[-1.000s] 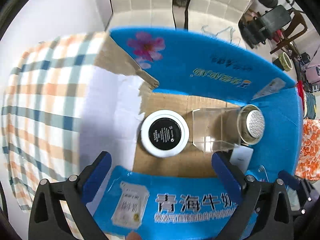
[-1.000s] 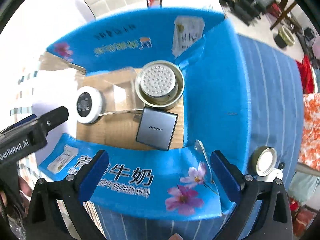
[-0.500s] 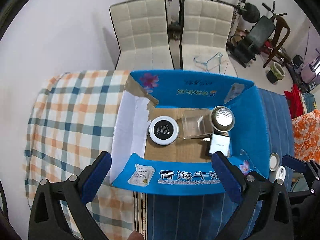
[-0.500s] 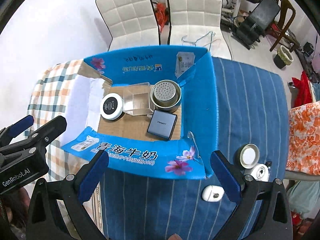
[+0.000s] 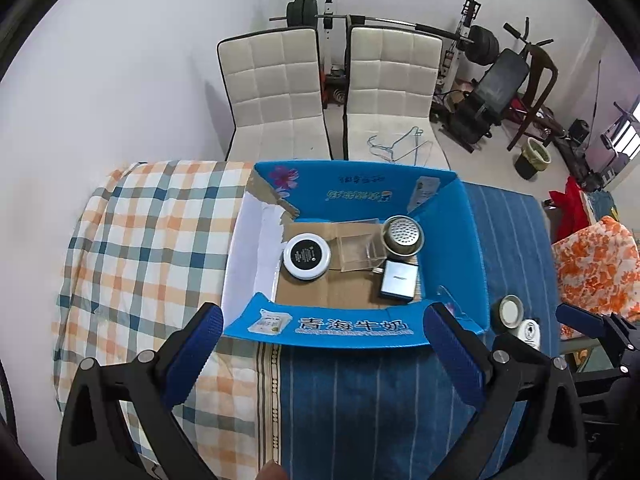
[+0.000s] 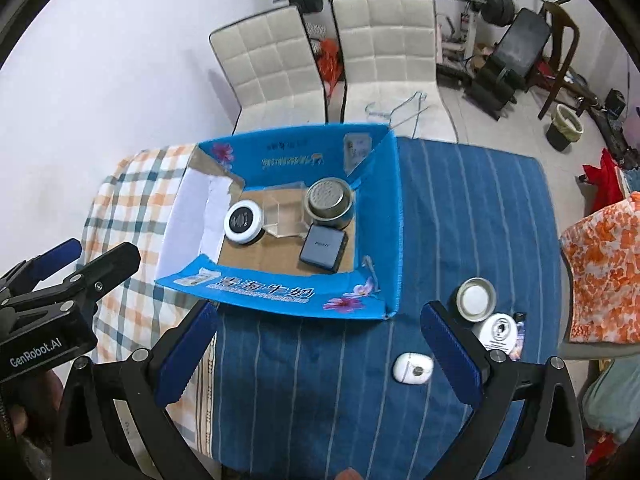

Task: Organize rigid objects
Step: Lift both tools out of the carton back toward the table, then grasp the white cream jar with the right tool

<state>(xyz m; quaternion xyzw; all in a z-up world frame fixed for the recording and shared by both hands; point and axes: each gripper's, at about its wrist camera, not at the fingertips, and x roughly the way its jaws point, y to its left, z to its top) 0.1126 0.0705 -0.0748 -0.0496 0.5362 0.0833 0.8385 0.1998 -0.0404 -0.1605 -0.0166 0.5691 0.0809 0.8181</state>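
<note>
An open blue cardboard box [image 5: 352, 326] [image 6: 276, 296] sits on the table. Inside lie a round white-rimmed black tin [image 5: 307, 256] [image 6: 243, 222], a clear plastic box [image 5: 356, 250] [image 6: 286, 214], a metal strainer cup [image 5: 402, 236] [image 6: 329, 202] and a grey charger [image 5: 397, 280] [image 6: 323, 249]. On the blue cloth right of the box lie a metal lid [image 6: 476, 299] [image 5: 511, 311], a white round jar [image 6: 499, 331] [image 5: 529, 332] and a white case [image 6: 413, 368]. My left gripper [image 5: 322, 354] and right gripper [image 6: 318, 350] are open and empty, held high and back from the box.
The table carries a checked cloth [image 5: 148, 248] on the left and a blue striped cloth [image 6: 460, 216] on the right. Two white chairs [image 5: 332, 92] stand behind the table. Gym gear [image 5: 500, 80] stands at the back right. An orange patterned fabric [image 6: 604, 272] lies at the right.
Both grippers have pulled up and back from the box, so it looks smaller. The loose items right of the box have come into view.
</note>
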